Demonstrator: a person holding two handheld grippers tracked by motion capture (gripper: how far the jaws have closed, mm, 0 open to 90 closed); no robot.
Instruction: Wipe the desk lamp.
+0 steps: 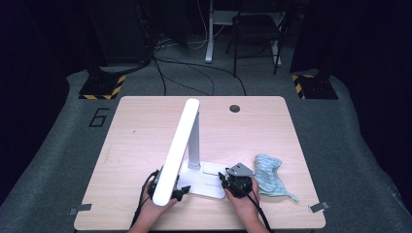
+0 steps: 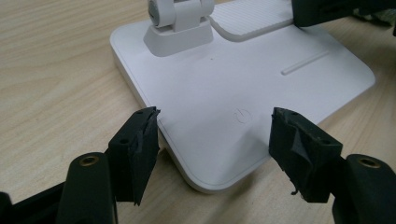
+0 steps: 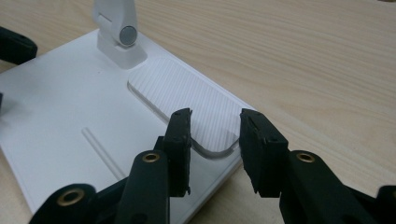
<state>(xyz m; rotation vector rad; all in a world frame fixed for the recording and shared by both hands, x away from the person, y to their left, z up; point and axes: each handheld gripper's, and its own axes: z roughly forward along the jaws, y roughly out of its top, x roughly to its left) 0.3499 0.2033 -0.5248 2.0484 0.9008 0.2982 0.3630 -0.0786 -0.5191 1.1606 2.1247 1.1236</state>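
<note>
Teal cloth (image 1: 272, 177) beside lamp base (image 1: 206, 180), high view alone

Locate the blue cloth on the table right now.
In the high view the blue cloth lies crumpled on the table near its front right edge, just right of the right claw and the white lamp base.

High overview, two close views sharing lamp base (image 2: 243, 93)

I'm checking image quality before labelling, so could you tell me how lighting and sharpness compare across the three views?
High view: the table is evenly lit, the room behind falls into near-black, and the picture is a little soft. Left gripper view: the lamp base is sharp, with mild glare. Right gripper view: the ribbed pad is crisp, while the table's far edge blurs.
</note>
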